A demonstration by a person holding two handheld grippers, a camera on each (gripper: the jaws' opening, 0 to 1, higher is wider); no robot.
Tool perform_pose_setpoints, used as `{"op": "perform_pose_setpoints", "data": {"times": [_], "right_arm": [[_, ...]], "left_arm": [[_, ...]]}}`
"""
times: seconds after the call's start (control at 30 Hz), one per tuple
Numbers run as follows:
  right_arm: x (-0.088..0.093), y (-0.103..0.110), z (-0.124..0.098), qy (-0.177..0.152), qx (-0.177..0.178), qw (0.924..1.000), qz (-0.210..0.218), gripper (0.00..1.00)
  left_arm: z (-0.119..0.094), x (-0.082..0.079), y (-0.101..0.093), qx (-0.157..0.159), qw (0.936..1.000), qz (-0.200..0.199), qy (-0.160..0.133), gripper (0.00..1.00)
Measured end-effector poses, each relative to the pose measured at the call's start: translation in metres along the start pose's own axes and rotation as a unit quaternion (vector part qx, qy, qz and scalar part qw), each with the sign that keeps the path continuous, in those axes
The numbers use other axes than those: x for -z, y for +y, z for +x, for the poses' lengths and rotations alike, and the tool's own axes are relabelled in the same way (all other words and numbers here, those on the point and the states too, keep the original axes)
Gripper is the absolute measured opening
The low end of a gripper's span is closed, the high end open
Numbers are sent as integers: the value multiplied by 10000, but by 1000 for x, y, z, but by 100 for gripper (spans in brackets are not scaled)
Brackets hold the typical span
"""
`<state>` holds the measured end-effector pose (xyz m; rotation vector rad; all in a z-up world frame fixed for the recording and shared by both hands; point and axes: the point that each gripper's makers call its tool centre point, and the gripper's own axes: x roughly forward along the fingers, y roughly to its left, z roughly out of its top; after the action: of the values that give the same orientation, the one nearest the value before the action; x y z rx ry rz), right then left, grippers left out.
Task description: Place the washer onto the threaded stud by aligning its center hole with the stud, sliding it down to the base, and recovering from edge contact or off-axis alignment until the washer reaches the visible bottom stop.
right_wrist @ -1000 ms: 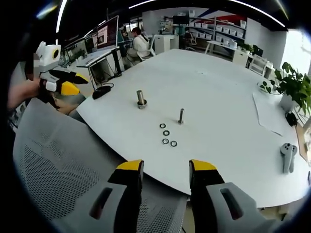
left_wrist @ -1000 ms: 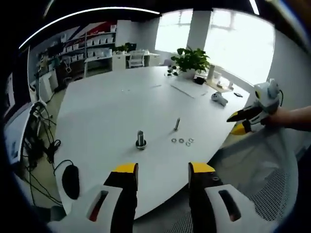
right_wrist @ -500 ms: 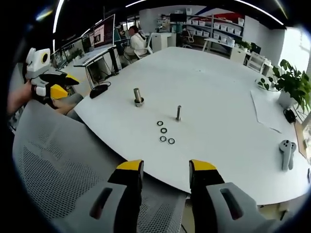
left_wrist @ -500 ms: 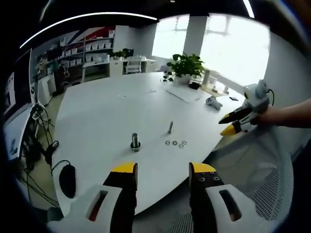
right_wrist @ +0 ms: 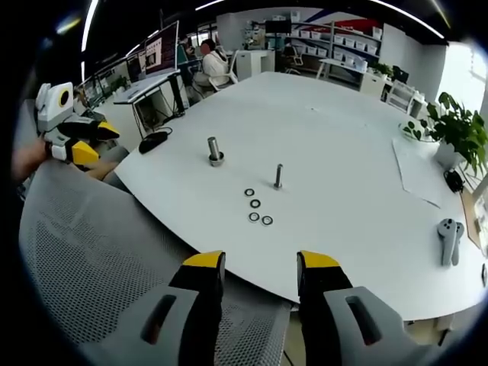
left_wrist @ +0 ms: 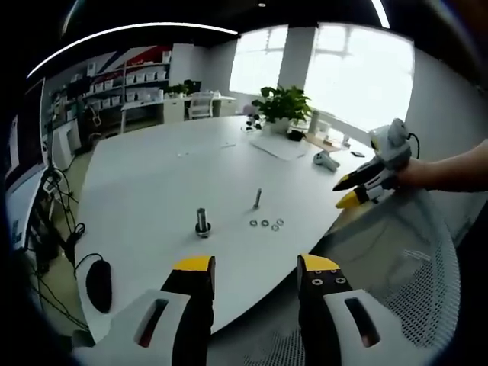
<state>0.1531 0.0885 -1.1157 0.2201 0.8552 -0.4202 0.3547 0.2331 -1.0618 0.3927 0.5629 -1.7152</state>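
On the white table (right_wrist: 351,152) stands a thin threaded stud (right_wrist: 278,177), also in the left gripper view as the stud (left_wrist: 257,199). Several small washers (right_wrist: 258,208) lie flat just in front of it, seen again as the washers (left_wrist: 266,223). A thicker bolt with a nut at its base (right_wrist: 214,152) stands apart; the same bolt (left_wrist: 202,223) appears in the left gripper view. My left gripper (left_wrist: 255,268) is open and empty, well back from the table edge. My right gripper (right_wrist: 258,264) is open and empty, over a chair back. The right gripper (left_wrist: 352,191) enters the left gripper view; the left gripper (right_wrist: 93,142) enters the right gripper view.
A grey mesh chair back (right_wrist: 99,252) lies between my right gripper and the table. A potted plant (left_wrist: 282,103), papers (right_wrist: 418,179) and a handheld controller (right_wrist: 448,240) sit at the far side. A black mouse (left_wrist: 99,284) and cables are near the left edge. A person (right_wrist: 210,65) sits at a far desk.
Both views have drawn back a little from the table, so the stud and washers look smaller. The parts on the table have not moved. Both grippers stay open.
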Motion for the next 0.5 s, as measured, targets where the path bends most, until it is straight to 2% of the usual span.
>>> {"op": "perform_pose_setpoints", "data": {"times": [0.23,0.5], "right_arm": [[5,0,3,119,-44,9999,-31,40],[7,-1,2,186,-43,9998,-53,40]], "left_arm": [[4,4,-6,113,9999,22,66,44],[6,5,-7,135,9999,23,39,41]]}}
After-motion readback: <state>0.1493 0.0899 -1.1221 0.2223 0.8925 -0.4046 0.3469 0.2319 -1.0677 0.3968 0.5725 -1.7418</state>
